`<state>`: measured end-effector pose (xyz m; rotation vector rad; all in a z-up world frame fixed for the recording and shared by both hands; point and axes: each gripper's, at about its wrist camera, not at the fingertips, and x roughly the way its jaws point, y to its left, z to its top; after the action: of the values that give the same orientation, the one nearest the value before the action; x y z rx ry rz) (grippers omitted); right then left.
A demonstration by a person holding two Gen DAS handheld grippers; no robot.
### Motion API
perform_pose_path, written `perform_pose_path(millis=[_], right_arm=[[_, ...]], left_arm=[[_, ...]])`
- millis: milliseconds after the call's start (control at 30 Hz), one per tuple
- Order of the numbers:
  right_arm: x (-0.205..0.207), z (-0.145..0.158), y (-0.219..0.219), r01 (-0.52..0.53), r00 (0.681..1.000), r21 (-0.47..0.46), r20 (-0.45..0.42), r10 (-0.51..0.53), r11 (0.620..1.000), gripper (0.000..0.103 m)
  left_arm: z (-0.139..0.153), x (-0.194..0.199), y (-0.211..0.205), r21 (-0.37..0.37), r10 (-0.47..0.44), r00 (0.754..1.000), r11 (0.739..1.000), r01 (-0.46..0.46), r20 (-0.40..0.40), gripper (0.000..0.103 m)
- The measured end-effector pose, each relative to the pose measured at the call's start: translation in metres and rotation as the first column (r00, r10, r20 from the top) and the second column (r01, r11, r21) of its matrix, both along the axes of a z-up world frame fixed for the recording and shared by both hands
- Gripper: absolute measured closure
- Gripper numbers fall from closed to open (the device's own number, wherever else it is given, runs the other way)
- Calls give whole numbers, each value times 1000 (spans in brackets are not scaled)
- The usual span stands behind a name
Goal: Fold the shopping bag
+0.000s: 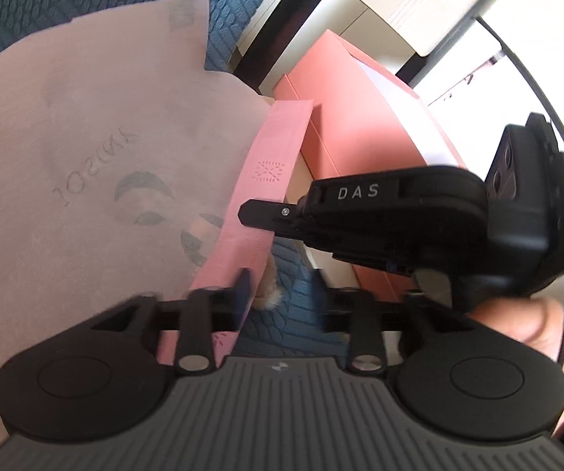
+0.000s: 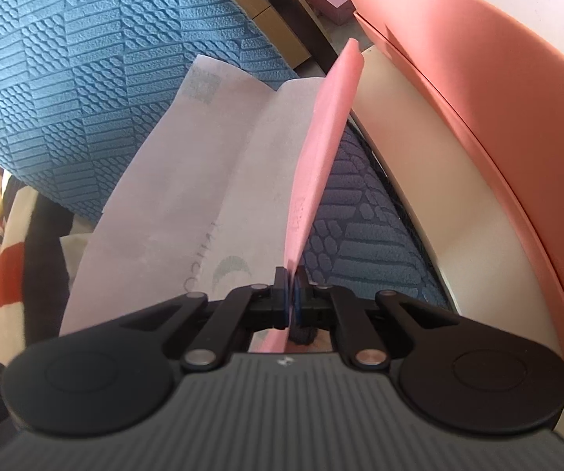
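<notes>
Right wrist view: right gripper (image 2: 290,298) pinched tight on the pink handle strap (image 2: 321,149) of the shopping bag (image 2: 188,180), which lies flat on the blue textured mat (image 2: 86,59) beside a pink box (image 2: 478,78). Left gripper (image 1: 282,294) fingers stand apart; strap passes between them, not pressed. Judgement: thin, light, limp fabric; will sag and slip. Best held at strap or an edge.

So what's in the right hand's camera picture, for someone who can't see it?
The right gripper is pinched shut on the pink handle strap of a pale pink shopping bag. The bag lies on a blue textured mat, with a salmon-pink box at the right.
</notes>
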<state>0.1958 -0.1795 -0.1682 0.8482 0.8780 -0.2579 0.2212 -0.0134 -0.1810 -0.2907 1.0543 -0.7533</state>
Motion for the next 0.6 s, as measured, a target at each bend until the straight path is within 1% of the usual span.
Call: perform_pose_path(millis=[67, 167, 233, 333, 367, 400, 433, 500, 533, 567, 600], right_arm=[[-2, 0, -1, 10, 1000, 19, 1, -10, 1000, 97], [-3, 0, -3, 18, 1000, 58, 12, -18, 998, 97], [-4, -3, -5, 32, 999, 96, 16, -33, 995, 97], [-4, -5, -3, 38, 999, 90, 6, -39, 995, 97], [-5, -5, -2, 40, 999, 94, 8, -41, 995, 97], [-6, -6, -1, 42, 999, 96, 8, -43, 995, 98], [-7, -7, 0, 44, 999, 97, 8, -45, 994, 98], [-8, -12, 0, 53, 998, 131, 10, -55, 990, 98], [-9, -14, 0, 58, 998, 142, 8, -60, 988, 98], [-8, -15, 2, 57, 998, 137, 7, -59, 989, 98], [-8, -16, 4, 54, 998, 128, 6, -56, 990, 97]], left_arm=[[2, 0, -5, 55, -14, 999, 998, 12, 38, 57], [2, -5, -17, 150, -52, 994, 988, 38, 91, 57], [1, -12, -19, 205, -86, 988, 977, 58, 128, 57], [1, -17, -25, 281, -124, 978, 957, 72, 170, 58], [0, -20, -28, 331, -137, 971, 941, 65, 197, 59], [0, -25, -31, 383, -158, 961, 922, 61, 227, 61], [0, -29, -34, 418, -184, 953, 906, 70, 240, 67], [-1, -35, -34, 458, -209, 946, 886, 76, 248, 75], [-1, -37, -32, 469, -211, 944, 880, 71, 253, 82], [0, -38, -30, 473, -209, 944, 879, 67, 254, 85], [1, -38, -27, 466, -198, 946, 883, 59, 255, 86]])
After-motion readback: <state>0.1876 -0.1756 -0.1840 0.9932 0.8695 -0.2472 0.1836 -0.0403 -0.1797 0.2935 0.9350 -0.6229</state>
